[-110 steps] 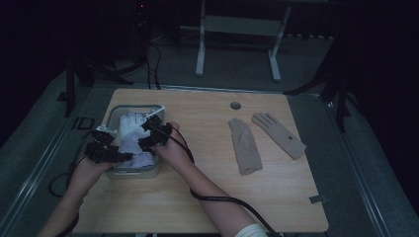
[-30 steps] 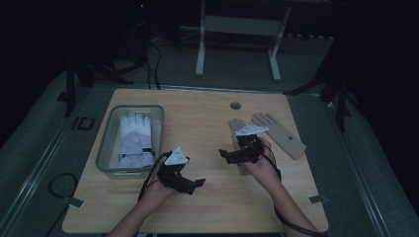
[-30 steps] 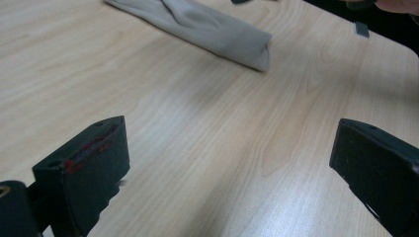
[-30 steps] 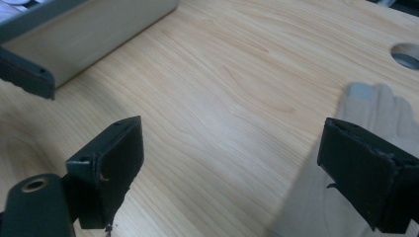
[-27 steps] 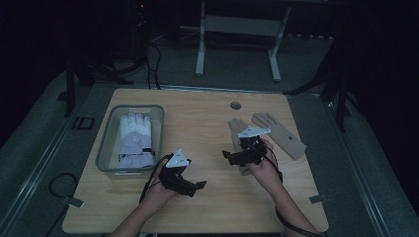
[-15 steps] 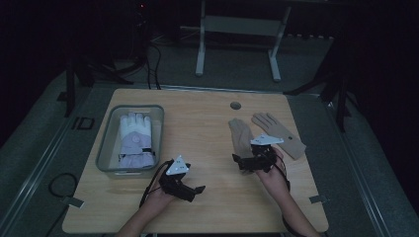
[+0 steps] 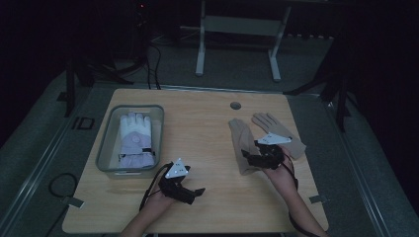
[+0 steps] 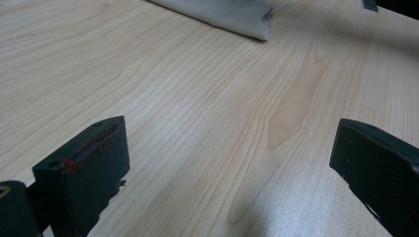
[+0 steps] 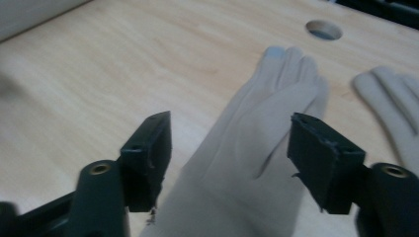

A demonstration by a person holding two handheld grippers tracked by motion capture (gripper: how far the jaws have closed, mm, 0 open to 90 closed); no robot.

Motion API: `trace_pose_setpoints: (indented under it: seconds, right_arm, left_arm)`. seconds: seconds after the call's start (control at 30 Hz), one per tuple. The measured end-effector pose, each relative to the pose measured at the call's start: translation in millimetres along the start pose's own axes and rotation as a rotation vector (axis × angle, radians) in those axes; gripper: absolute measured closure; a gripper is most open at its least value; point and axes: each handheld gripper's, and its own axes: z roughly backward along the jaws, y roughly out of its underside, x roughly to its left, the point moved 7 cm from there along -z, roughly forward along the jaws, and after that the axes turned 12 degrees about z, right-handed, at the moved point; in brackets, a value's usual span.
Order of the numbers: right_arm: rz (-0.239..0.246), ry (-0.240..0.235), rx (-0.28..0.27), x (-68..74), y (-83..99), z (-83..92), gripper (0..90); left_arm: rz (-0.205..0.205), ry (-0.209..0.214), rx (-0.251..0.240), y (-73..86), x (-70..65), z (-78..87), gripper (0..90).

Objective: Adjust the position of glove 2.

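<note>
Right gripper (image 9: 230, 148) hanging with jaws spread wide, straddling the near beige fabric glove (image 9: 257, 148) – second beige glove (image 9: 395, 98) lying just beyond. Left gripper (image 8: 227, 163) gaping over bare light wooden tabletop (image 8: 197, 98) – grey tray (image 7: 106, 153) holding a white glove (image 7: 134, 138) sitting behind it.

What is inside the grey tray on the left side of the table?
Inside the tray lies a pair of white gloves, stacked flat with fingers pointing away from the person. Whatever is under them on the tray floor is covered and cannot be seen.
</note>
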Motion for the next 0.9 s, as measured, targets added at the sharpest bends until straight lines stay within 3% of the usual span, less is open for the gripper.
trace_pose_setpoints:
  seconds: [0.07,0.17,0.33,0.63,0.83,0.87,0.9]
  right_arm:
    - [0.025,0.0,0.003,-7.8,-4.4,-4.0,41.8]
    - [0.036,-0.015,0.018,-11.7,-6.4,-9.1,44.0]
    - [0.01,-0.011,0.071,-22.4,-9.0,-24.9,50.6]
    - [-0.033,-0.018,0.094,-33.1,-10.3,-54.6,42.4]
    - [-0.059,-0.011,0.128,-35.2,-1.1,-71.9,41.3]
    - [-0.084,-0.015,0.148,-37.4,5.6,-78.1,42.5]
    - [-0.077,0.003,0.163,-39.0,9.5,-81.1,43.7]
  left_arm:
    - [-0.004,-0.006,-0.001,0.7,-0.3,0.5,1.9]
    - [-0.006,-0.005,-0.004,1.2,-0.9,1.3,2.0]
    - [-0.004,-0.011,-0.016,0.6,1.1,2.5,1.9]
    - [-0.029,-0.014,-0.001,3.5,-0.5,1.2,1.9]
    - [-0.032,-0.017,-0.02,1.7,-1.2,2.0,1.9]
    - [-0.03,-0.016,-0.019,1.4,-1.1,2.2,1.9]
    - [-0.027,-0.014,-0.022,0.9,-1.2,2.3,1.9]
